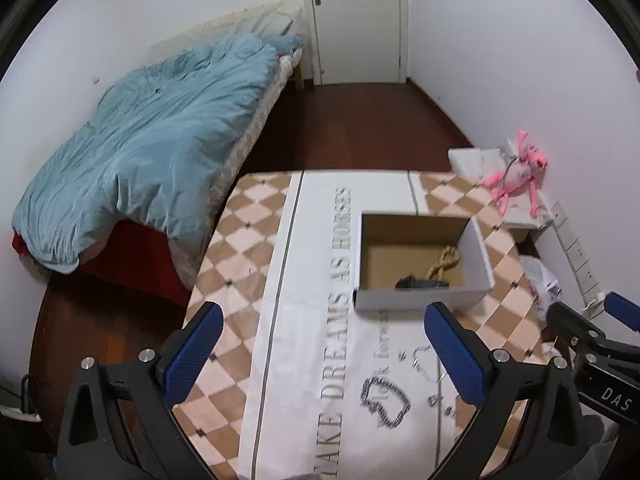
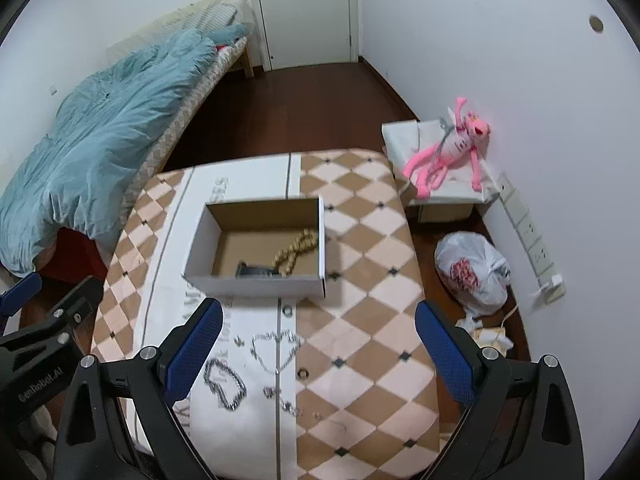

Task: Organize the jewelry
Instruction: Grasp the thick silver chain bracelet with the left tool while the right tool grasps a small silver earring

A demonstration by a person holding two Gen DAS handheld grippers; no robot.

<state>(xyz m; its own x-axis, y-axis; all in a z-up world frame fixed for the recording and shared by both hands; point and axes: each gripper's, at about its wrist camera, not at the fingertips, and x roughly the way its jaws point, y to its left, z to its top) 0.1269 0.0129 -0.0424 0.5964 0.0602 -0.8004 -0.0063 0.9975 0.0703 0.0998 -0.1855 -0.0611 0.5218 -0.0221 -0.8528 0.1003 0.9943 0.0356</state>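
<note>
An open cardboard box [image 1: 424,300] [image 2: 256,280] stands on the table; inside lie a tan bead string [image 1: 444,262] [image 2: 298,254] and a dark item [image 1: 416,282] [image 2: 254,270]. On the white cloth near me lie a dark chain bracelet [image 1: 384,404] [image 2: 224,384], a thin silver necklace [image 1: 420,360] [image 2: 276,346] and small silver pieces [image 2: 280,396]. My left gripper [image 1: 324,356] is open and empty above the cloth. My right gripper [image 2: 316,356] is open and empty above the jewelry; it also shows at the right edge of the left wrist view [image 1: 588,328].
The table carries a checkered cloth [image 2: 360,280] with a white lettered strip. A bed with a blue duvet [image 1: 140,152] is at left. A pink plush toy [image 2: 452,148] lies on a white box at right; a white plastic bag [image 2: 472,268] sits on the floor.
</note>
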